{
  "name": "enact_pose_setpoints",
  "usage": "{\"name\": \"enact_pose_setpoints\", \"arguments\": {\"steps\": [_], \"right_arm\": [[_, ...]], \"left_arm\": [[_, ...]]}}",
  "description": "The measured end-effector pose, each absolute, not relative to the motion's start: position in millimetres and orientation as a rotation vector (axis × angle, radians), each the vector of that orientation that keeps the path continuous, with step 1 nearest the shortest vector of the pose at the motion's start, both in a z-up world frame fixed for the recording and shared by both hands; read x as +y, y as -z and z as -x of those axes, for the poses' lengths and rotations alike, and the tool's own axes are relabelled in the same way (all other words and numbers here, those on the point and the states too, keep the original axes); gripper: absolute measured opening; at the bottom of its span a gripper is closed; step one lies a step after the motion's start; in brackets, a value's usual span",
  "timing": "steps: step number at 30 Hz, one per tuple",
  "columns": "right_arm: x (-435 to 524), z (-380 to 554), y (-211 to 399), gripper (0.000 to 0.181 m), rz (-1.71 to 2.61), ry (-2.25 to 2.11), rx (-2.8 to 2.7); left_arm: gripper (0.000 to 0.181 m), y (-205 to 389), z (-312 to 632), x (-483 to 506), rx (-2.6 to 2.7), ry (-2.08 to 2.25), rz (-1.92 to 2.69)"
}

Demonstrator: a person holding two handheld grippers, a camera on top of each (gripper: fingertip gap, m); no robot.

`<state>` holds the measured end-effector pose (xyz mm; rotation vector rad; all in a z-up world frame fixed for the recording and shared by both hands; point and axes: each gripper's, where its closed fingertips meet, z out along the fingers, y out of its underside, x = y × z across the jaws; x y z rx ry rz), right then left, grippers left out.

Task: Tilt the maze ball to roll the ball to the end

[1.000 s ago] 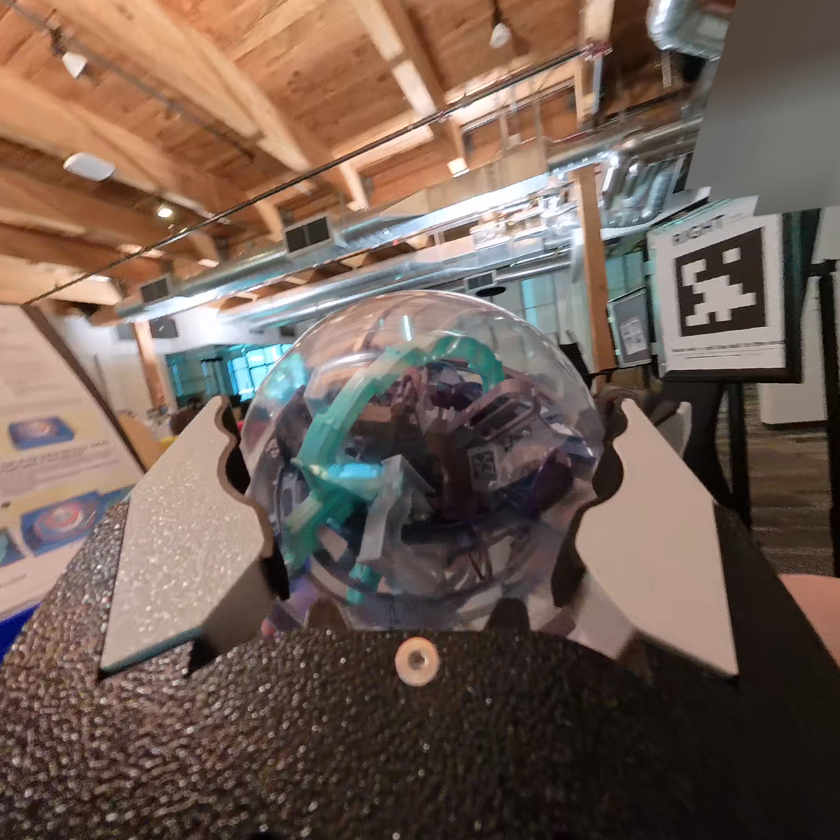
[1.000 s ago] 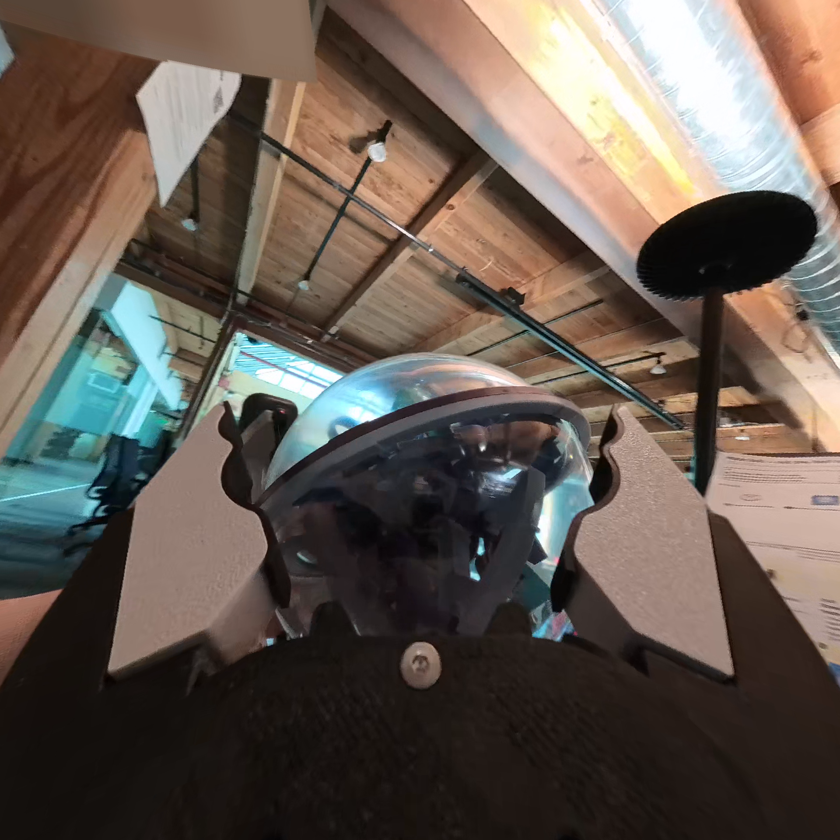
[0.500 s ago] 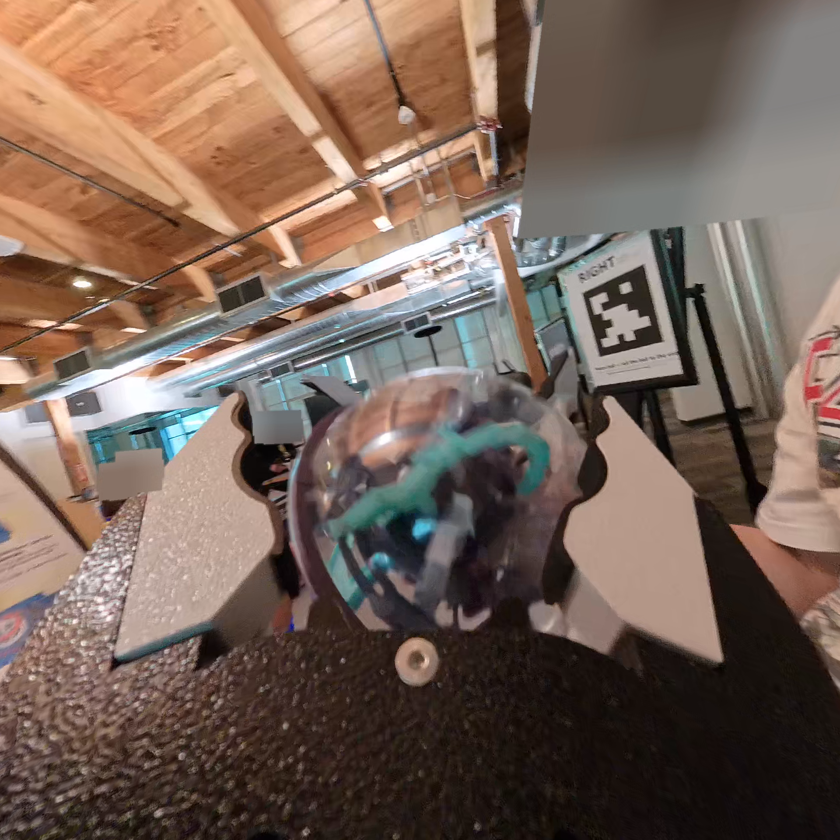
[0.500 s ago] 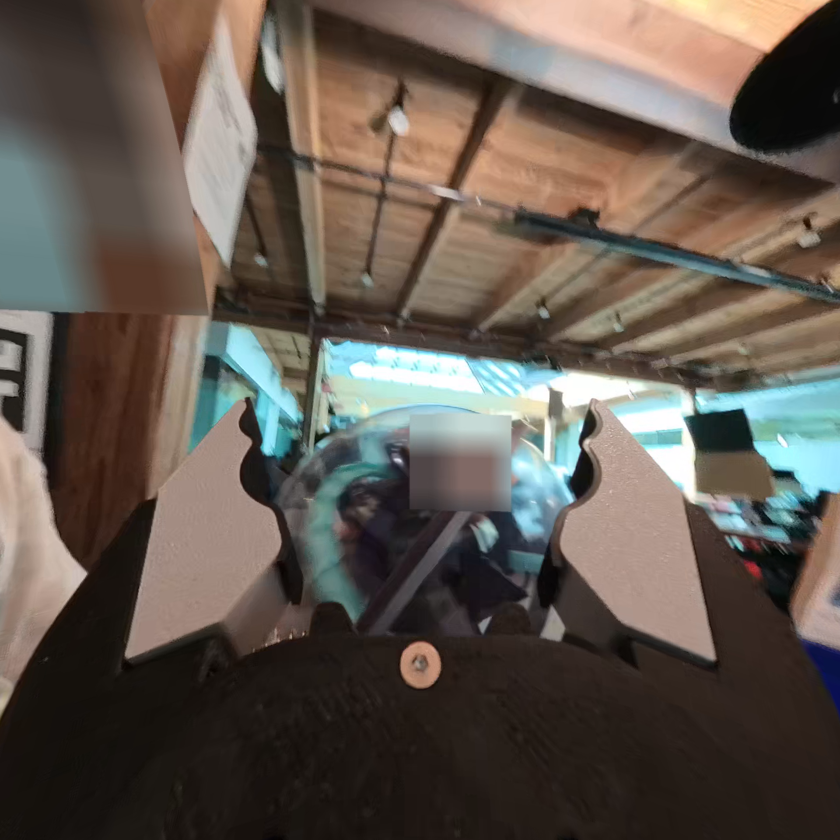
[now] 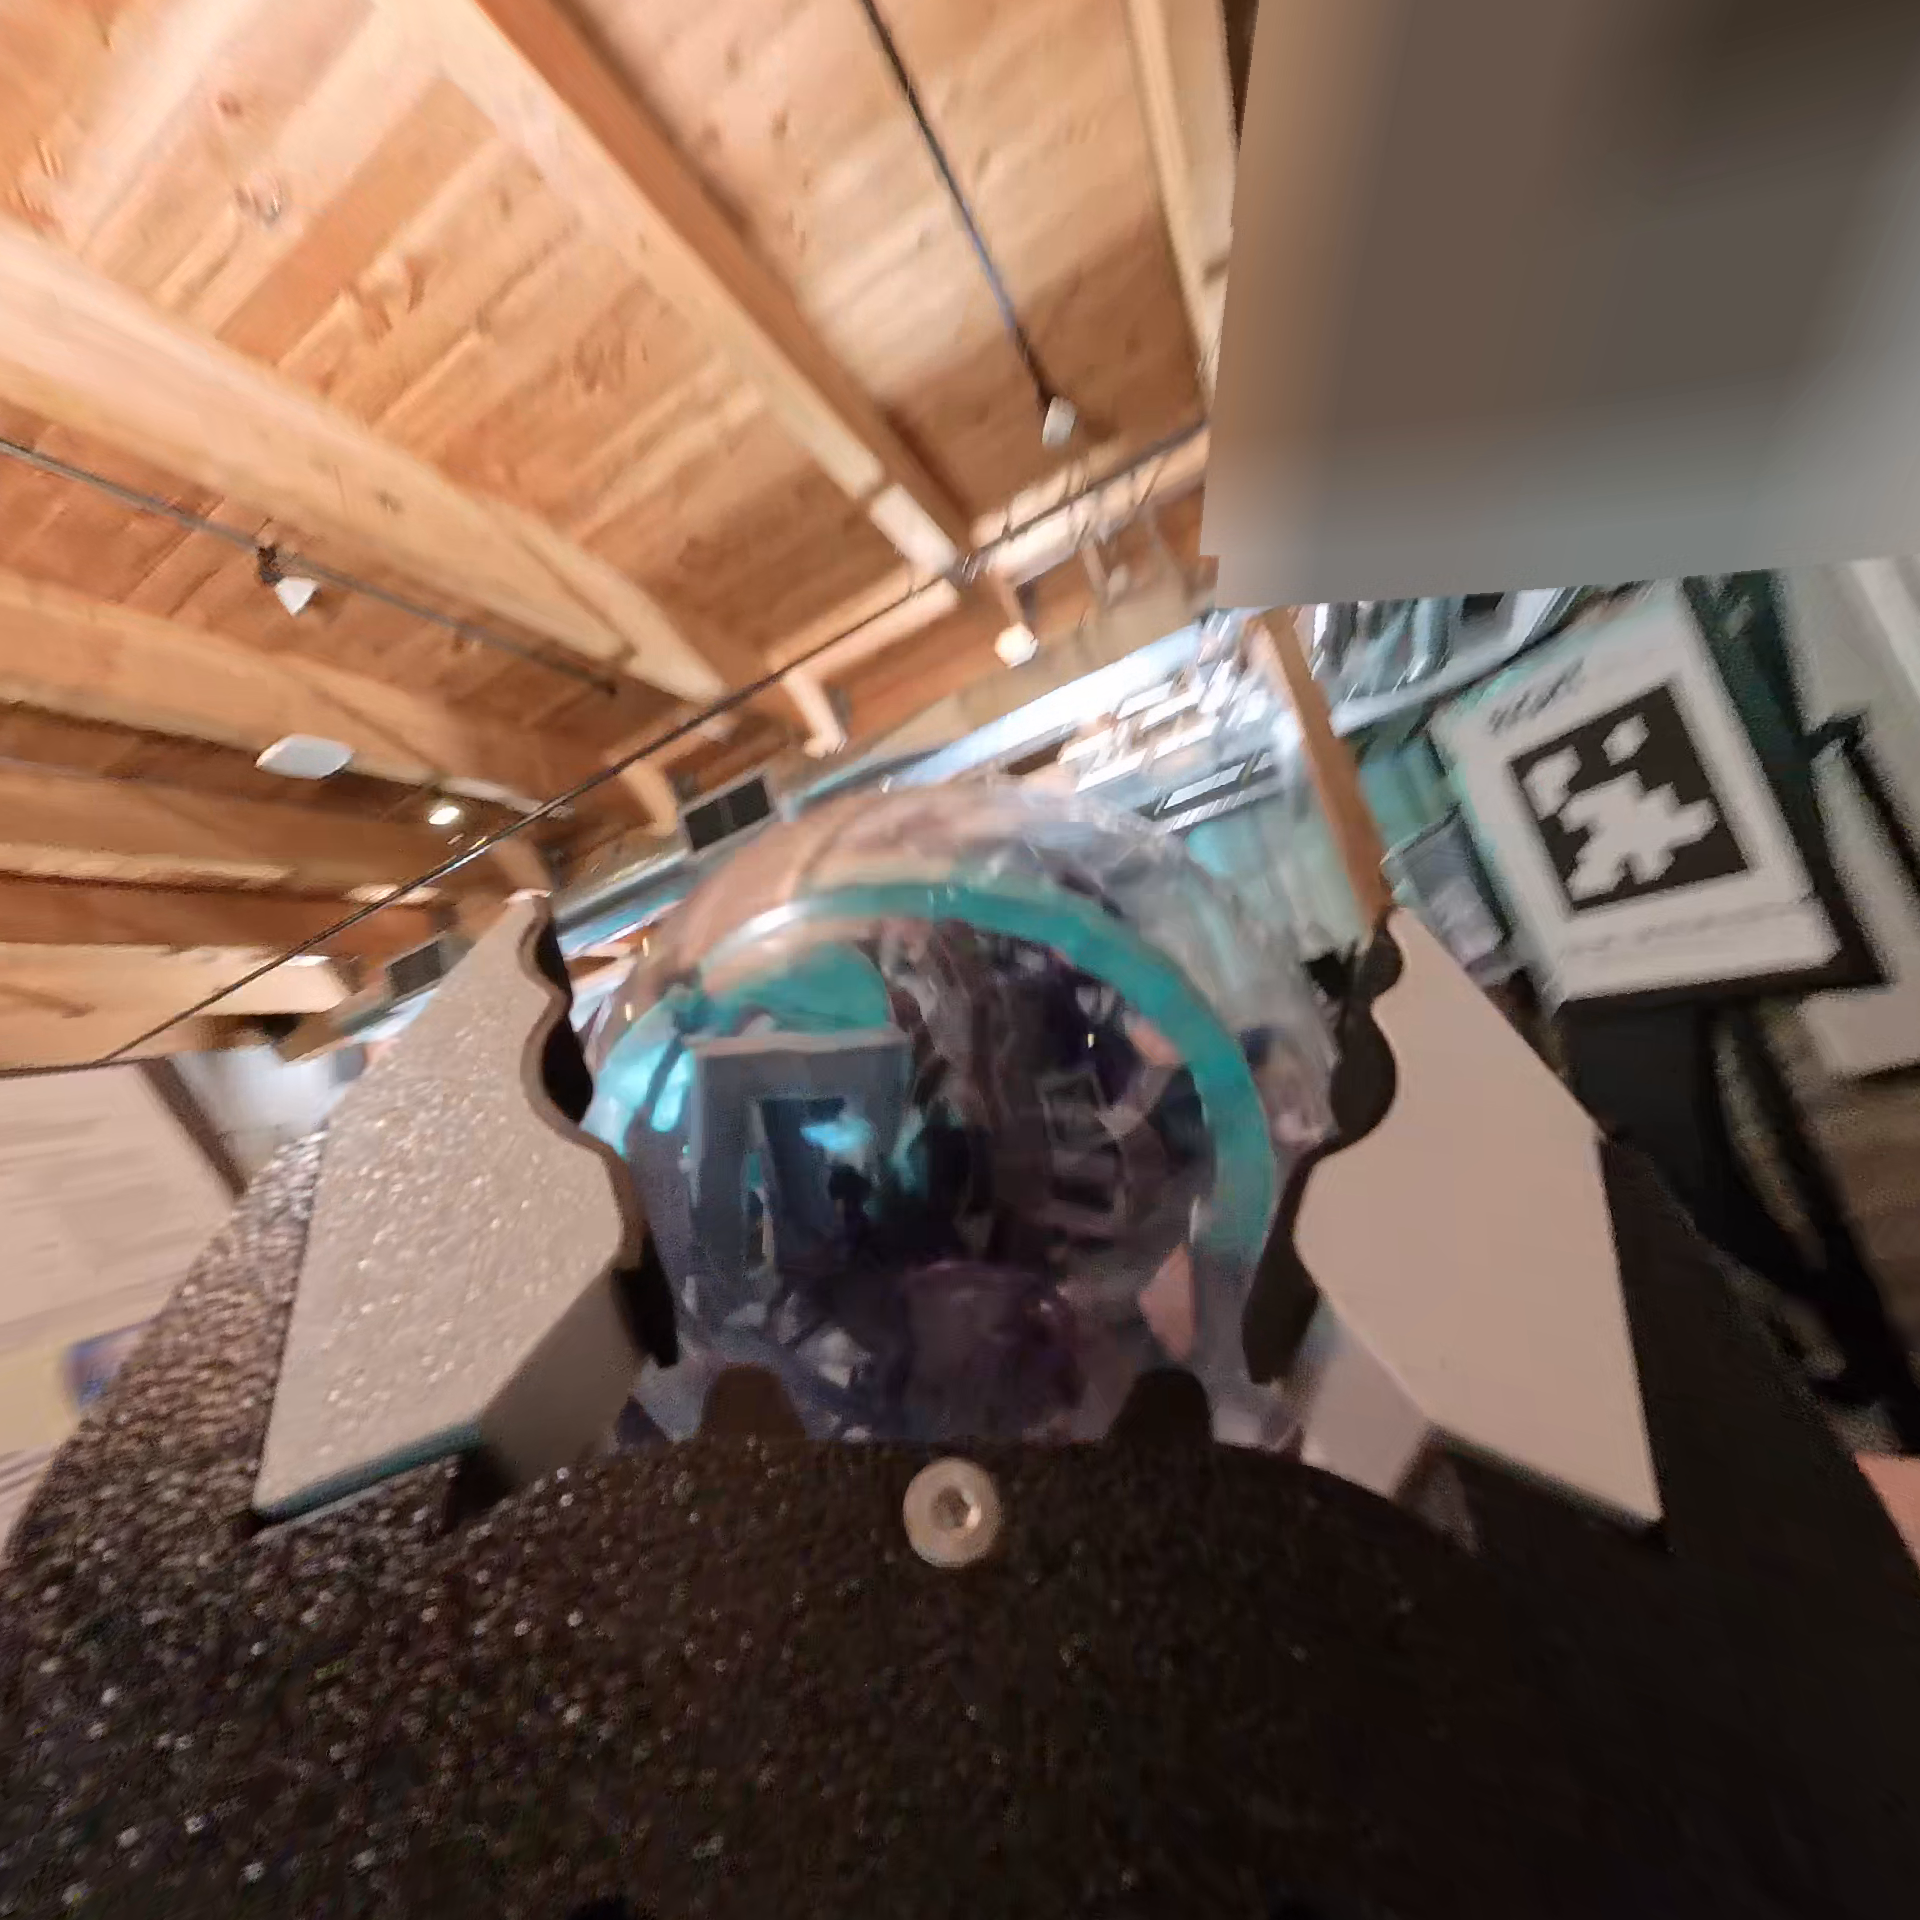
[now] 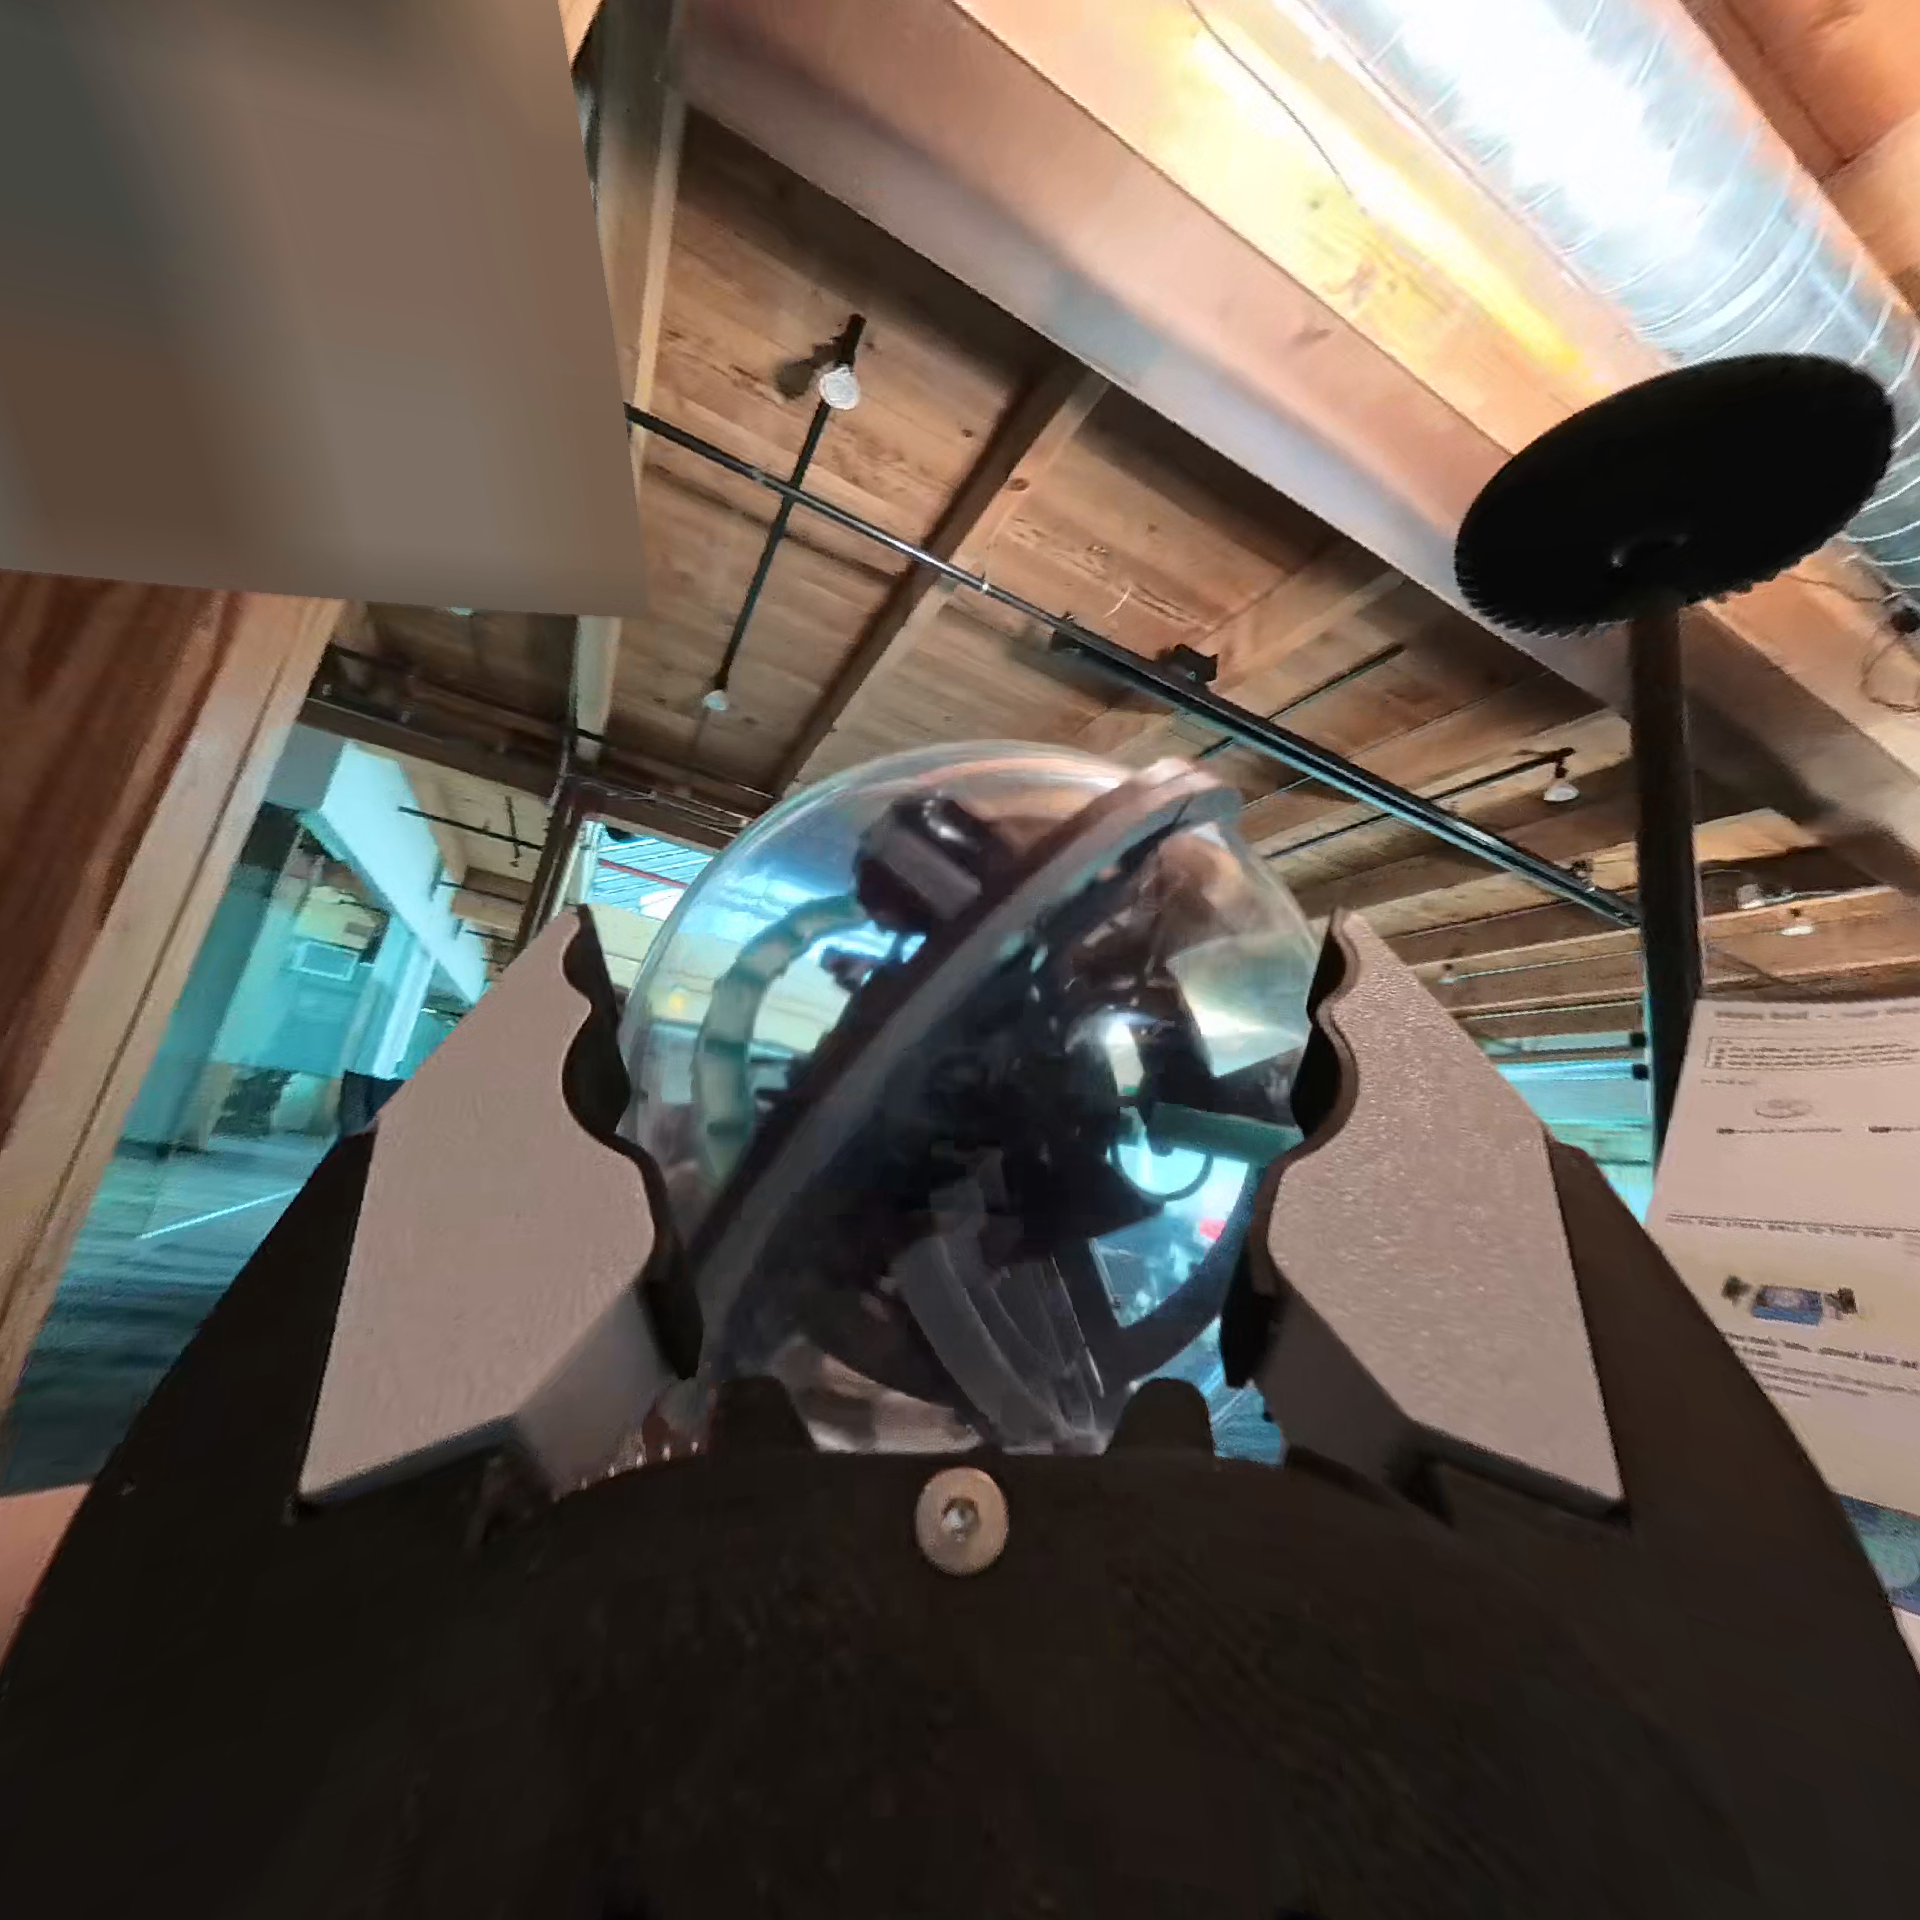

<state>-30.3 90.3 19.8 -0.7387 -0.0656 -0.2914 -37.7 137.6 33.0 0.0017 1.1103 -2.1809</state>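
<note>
Clear maze ball (image 5: 935, 1122) clamped by both the left gripper (image 5: 961, 1122) and the right gripper (image 6: 956, 1132). Left view: marker sign (image 5: 1631, 821). Right view: poster (image 6: 1808, 1247), black disc stand (image 6: 1673, 520).

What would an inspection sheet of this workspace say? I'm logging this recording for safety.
Surface: nothing seen; both cameras look upward.
Job's things: clear plastic maze ball with teal track, held aloft; small inner ball not discernible.
Clutter: nothing seen.
Grippers: left gripper and right gripper both clamp the sphere.
Cables: black ceiling cable.
Surroundings: wooden beam ceiling, silver duct, black-and-white marker sign, black round-topped stand, white poster.
</note>
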Motion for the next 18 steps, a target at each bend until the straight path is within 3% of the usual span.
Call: {"name": "enact_pose_setpoints", "arguments": {"steps": [2, 6, 8, 10, 18], "right_arm": [[78.8, 29.6, -33.8, 0.136, 0.728, 0.222, -0.05], [85.6, 20.2, -34.6, 0.14, 0.804, 0.181, 0.024], [94.0, 2.3, -23.9, 0.142, 0.827, 0.138, 0.144], [96.2, -5.6, -14.6, 0.134, 0.818, 0.093, 0.186], [73.2, -14.0, -45.8, 0.114, 0.654, -0.157, 0.164]], "left_arm": [[0.13, -40.3, 46.2, 141.8, 1.075, 2.255, -0.041], [0.148, -32.2, 32.1, 133.1, 1.131, 2.129, -0.013], [0.138, -39.0, 31.6, 138.4, 1.074, 2.159, 0.0], [0.127, -46.8, 39.5, 142.5, 1.028, 2.166, -0.052], [0.111, -67.4, 57.1, 143.0, 1.096, 2.14, -0.235]]}}
